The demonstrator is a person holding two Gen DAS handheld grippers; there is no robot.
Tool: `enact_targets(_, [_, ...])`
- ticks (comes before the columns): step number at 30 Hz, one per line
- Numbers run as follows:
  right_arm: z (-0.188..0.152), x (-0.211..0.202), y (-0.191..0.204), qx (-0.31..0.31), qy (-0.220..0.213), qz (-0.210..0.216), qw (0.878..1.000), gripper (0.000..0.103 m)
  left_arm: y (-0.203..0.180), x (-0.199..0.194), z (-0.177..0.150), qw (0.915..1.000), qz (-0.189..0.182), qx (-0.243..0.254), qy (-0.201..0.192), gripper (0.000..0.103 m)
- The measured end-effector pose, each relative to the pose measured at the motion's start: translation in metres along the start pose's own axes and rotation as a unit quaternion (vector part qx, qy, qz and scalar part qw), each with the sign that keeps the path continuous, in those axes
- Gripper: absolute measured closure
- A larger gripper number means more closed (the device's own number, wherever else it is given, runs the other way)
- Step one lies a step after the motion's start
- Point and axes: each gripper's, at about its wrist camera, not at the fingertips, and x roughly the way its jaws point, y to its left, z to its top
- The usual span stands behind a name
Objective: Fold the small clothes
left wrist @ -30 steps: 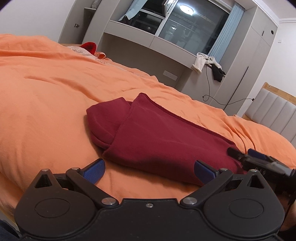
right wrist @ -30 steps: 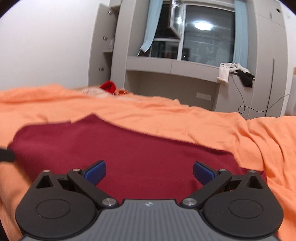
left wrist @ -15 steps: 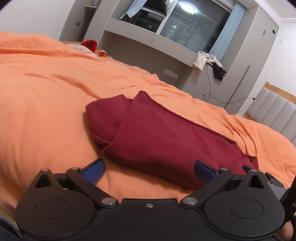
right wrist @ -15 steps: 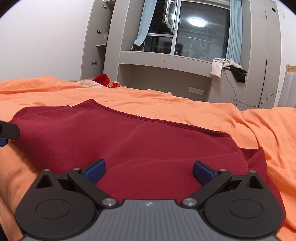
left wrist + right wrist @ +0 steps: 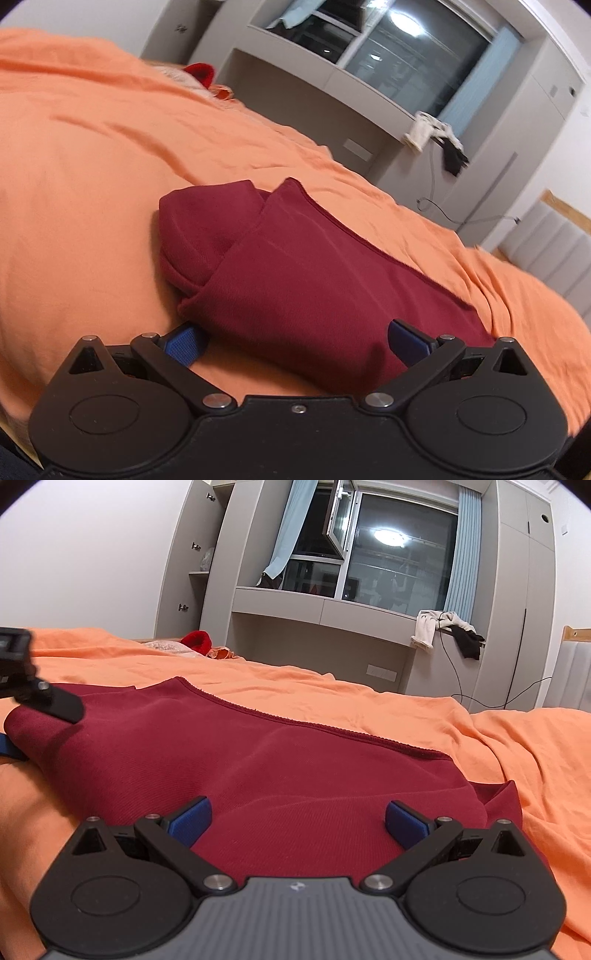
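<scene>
A dark red garment (image 5: pixel 317 280) lies folded on the orange bedspread (image 5: pixel 92 155), with a folded-in part at its left end. My left gripper (image 5: pixel 295 341) is open and empty, its blue pads at the garment's near edge. In the right wrist view the same garment (image 5: pixel 258 760) fills the middle. My right gripper (image 5: pixel 297 819) is open and empty, low over the garment's near part. The left gripper's body (image 5: pixel 33 686) shows at the left edge of that view, by the garment's left end.
The orange bedspread (image 5: pixel 517 760) runs out on all sides. A red item (image 5: pixel 197 640) lies at the bed's far side. Grey built-in cabinets and a window ledge (image 5: pixel 325 609) with hanging clothes (image 5: pixel 443 627) stand behind. A padded headboard (image 5: pixel 554 243) is at right.
My left gripper has moved in closer to the garment's near edge and tilted. My right gripper has risen a little over the garment. Both stay open.
</scene>
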Motion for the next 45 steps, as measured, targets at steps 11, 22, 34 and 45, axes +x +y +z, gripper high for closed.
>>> enact_targets(11, [-0.003,-0.005,0.002,-0.005,-0.017,-0.010,1.000,0.000,-0.011,0.030,0.016,0.9991,0.042,0.007,-0.003,0.002])
enact_targets(22, [0.012,0.012,0.002,0.028,0.019,0.009,0.999,0.000,-0.007,0.032,0.014,0.9990,0.042,0.005,-0.018,0.005])
enact_targets(34, [0.001,0.004,0.013,0.016,-0.009,-0.021,1.000,0.000,0.000,0.031,0.014,0.9981,0.041,-0.025,-0.040,0.024])
enact_targets(45, [0.010,-0.007,-0.003,-0.011,0.002,0.029,1.000,0.000,-0.012,0.035,0.026,0.9972,0.058,0.011,-0.047,0.082])
